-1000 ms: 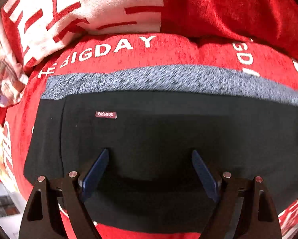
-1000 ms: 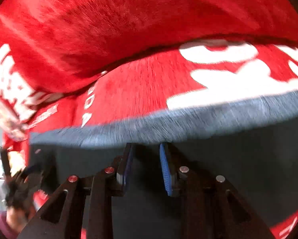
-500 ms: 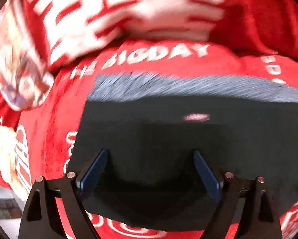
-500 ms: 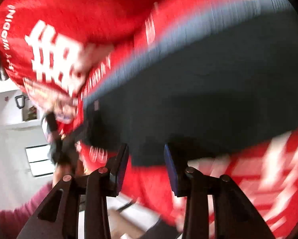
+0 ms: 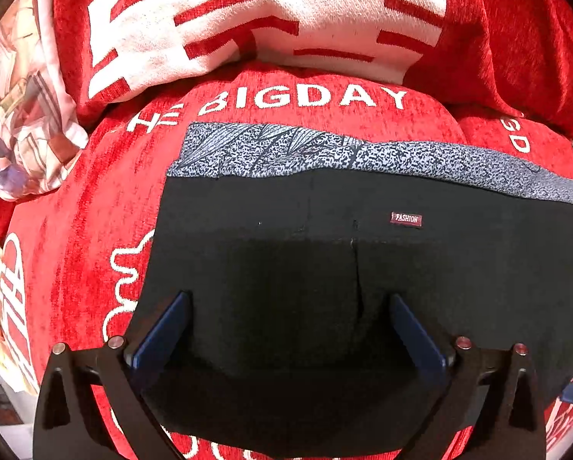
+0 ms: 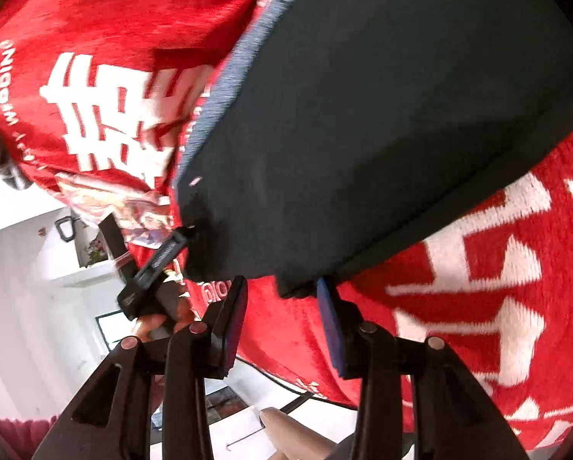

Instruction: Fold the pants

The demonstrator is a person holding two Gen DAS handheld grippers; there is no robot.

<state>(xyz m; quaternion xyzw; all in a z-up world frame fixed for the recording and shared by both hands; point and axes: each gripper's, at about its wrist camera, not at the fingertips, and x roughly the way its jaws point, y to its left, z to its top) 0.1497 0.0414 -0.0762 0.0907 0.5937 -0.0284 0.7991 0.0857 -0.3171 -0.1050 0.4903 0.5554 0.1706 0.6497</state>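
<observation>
1. The left gripper (image 5: 286, 329) points steeply down over the pants (image 5: 363, 268); its blue fingers (image 5: 160, 333) are spread as wide as they go and still widening, with black cloth below and between them but nothing pinched.
2. The right gripper (image 6: 280, 306) has its fingers (image 6: 330, 318) partly apart, gripping nothing. They hang just off the near corner of the pants (image 6: 382, 134), over the red blanket (image 6: 478, 287).
3. The pants lie folded flat on the red blanket (image 5: 75, 230), which carries white lettering.
4. In the left wrist view their long axis runs across the picture, with the speckled grey waistband (image 5: 324, 149) along the far edge, beside the "BIGDAY" lettering.
5. A small "FASHION" label (image 5: 406, 218) sits just below the waistband.
</observation>
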